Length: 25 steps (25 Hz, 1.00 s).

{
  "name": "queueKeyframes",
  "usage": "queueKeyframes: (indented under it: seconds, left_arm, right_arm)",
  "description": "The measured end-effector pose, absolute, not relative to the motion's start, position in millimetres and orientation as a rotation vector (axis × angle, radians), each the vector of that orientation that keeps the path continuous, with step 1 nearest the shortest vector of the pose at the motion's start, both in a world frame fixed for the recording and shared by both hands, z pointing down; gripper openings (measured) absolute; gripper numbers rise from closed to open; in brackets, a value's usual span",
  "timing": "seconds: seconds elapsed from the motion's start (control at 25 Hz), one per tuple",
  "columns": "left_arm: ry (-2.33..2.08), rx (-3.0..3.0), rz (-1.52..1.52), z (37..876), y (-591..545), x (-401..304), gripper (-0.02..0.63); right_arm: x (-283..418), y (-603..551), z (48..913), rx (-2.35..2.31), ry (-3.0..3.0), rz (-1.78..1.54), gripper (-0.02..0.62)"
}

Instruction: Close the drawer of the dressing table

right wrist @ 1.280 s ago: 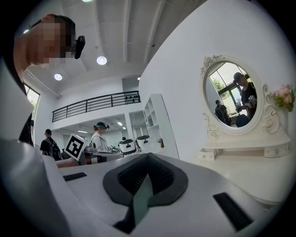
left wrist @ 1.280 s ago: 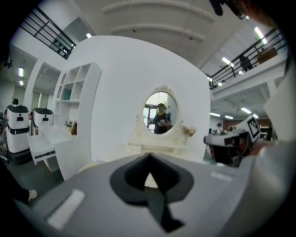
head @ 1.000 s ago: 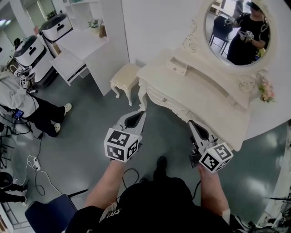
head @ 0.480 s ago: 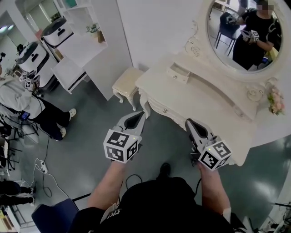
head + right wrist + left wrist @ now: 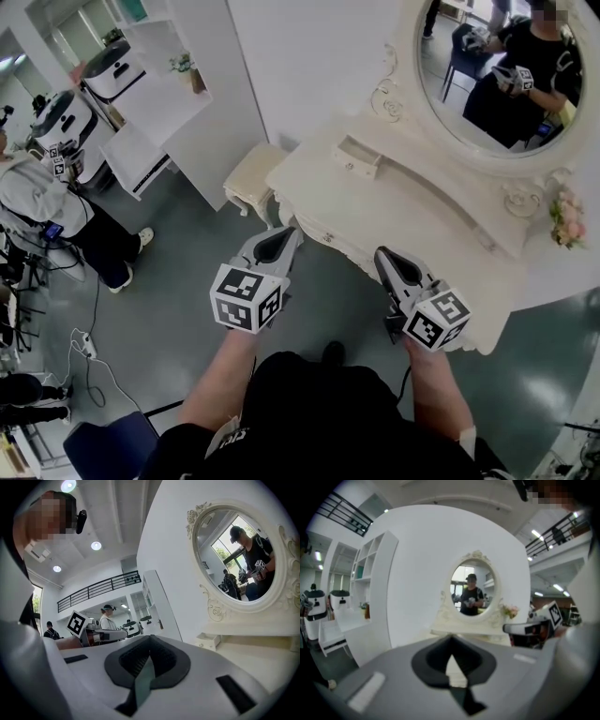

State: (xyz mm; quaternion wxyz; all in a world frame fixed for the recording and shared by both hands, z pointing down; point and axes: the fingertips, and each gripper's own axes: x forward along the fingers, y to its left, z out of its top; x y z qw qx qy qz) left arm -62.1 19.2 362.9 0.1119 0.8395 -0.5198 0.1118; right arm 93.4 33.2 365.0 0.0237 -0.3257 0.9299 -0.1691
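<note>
Head view: dressing table (image 5: 422,225) faced, nothing gripped.
Left gripper (image 5: 289,232) and right gripper (image 5: 382,253) are pressed together, empty; drawer (image 5: 356,157) is seen open.

Black shirt (image 5: 314,403); grey left tool (image 5: 291,232) and right tool (image 5: 379,253), black-and-white marker cubes (image 5: 247,297).

Bright, even indoor light. Ceiling lamps (image 5: 96,545) glow at 10 o'clock in right gripper view; strip lights (image 5: 536,534) at 2 o'clock in left gripper view. Floor (image 5: 548,328) sheen at 4 o'clock, head view. Gripper views fisheye, rims vignetted; left gripper (image 5: 451,639) blurred at 6 o'clock.
</note>
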Motion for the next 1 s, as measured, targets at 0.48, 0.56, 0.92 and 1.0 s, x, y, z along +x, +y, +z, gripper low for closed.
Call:
queueKeyframes:
  seconds: [0.48, 0.56, 0.92, 1.0]
  left_arm:
    - [-1.502, 2.493, 0.261, 359.5, -15.8, -62.1, 0.009]
    - [-1.494, 2.502, 0.250, 359.6, -30.0, -65.2, 0.009]
    - [-1.430, 2.534, 0.226, 365.7, -114.1, -95.0, 0.009]
    - [-1.412, 2.537, 0.222, 367.3, -134.4, -103.5, 0.009]
  right_arm:
    - [92.5, 2.9, 362.8, -1.064, 2.918, -0.478, -0.005]
    - [91.1, -9.3, 364.6, -1.085, 2.922, -0.474, -0.005]
    - [58.9, -84.6, 371.0, -1.168, 2.940, -0.476, -0.005]
    - [50.3, -102.9, 372.0, -1.193, 2.947, -0.476, -0.005]
